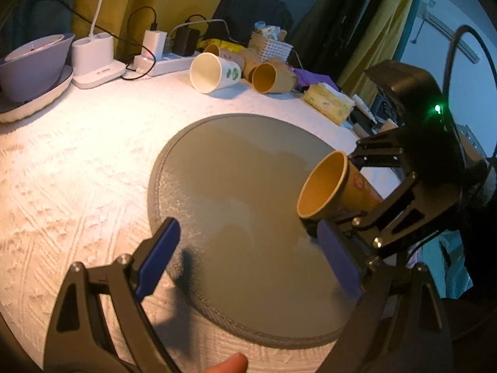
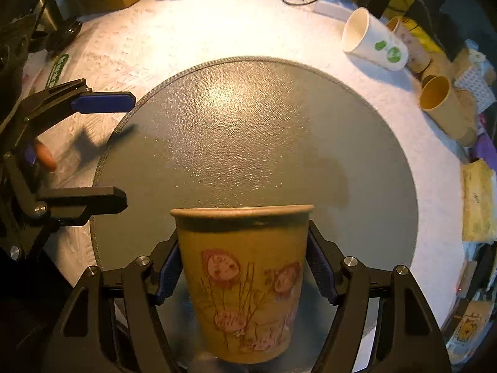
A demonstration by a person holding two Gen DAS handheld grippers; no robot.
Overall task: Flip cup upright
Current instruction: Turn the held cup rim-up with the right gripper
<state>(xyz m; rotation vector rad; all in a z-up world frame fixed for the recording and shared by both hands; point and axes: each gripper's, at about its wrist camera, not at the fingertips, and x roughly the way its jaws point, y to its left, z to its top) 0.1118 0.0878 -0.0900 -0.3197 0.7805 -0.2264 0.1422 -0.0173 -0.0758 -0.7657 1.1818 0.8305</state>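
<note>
A brown paper cup with a red flower print is clamped between the blue pads of my right gripper, held above the near part of a round grey mat. In the left wrist view the cup is tilted on its side in the air, mouth facing left, over the mat's right edge, with the right gripper behind it. My left gripper is open and empty over the mat's near left part; it also shows in the right wrist view.
Three more paper cups lie on their sides at the back: a white one and brown ones. A power strip with chargers, a white lamp base, stacked bowls and a tissue pack ring the white tablecloth.
</note>
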